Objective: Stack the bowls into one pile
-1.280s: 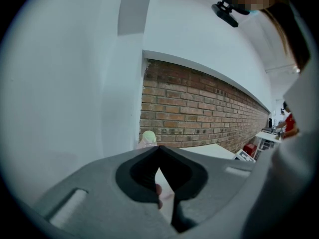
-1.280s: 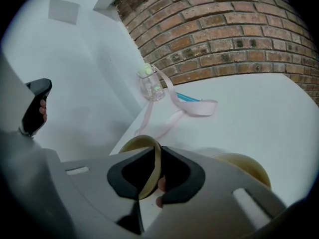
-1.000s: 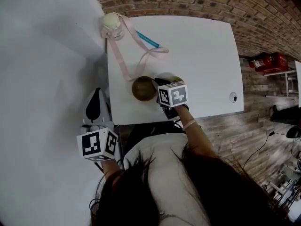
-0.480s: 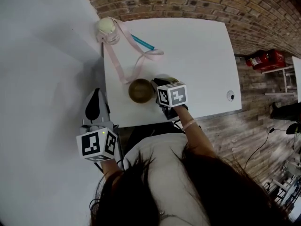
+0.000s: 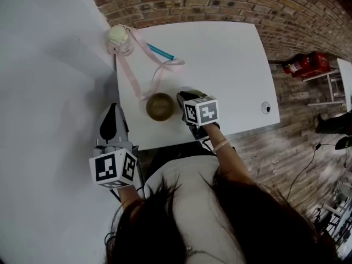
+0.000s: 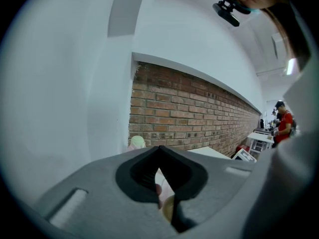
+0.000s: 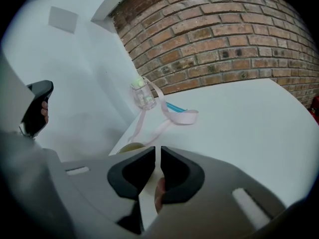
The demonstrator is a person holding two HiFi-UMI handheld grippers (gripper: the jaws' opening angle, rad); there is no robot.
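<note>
1. Not much is different from a second ago. The head view has drifted, so the tabletop (image 5: 231,65) sits further left in frame. The right gripper (image 5: 186,98) reads a hair further from the bowl (image 5: 160,106). The bowl itself hasn't budged.
2. The bowl sits close to the tabletop's near edge, toward the left corner. It's just beside the right gripper but not touching it.
3. The right jaws are pinched nearly together, with only bare tabletop in the slit, so they hold nothing. The left gripper (image 5: 111,120) hangs off the left edge by the white wall (image 5: 49,65), jaws closed tip to tip, also empty.
4. An olive rim sliver (image 5: 195,91) pokes out behind the right gripper. It may be a second bowl, but it's too hidden to tell. Best guess: stacking isn't finished.
5. A jar (image 5: 120,37) with a pink ribbon (image 5: 137,76) sits at the far left corner, with a blue stick (image 5: 160,51) nearby. A brick wall (image 5: 209,4) runs along the far edge, and there's a wood floor (image 5: 297,136) to the right.
</note>
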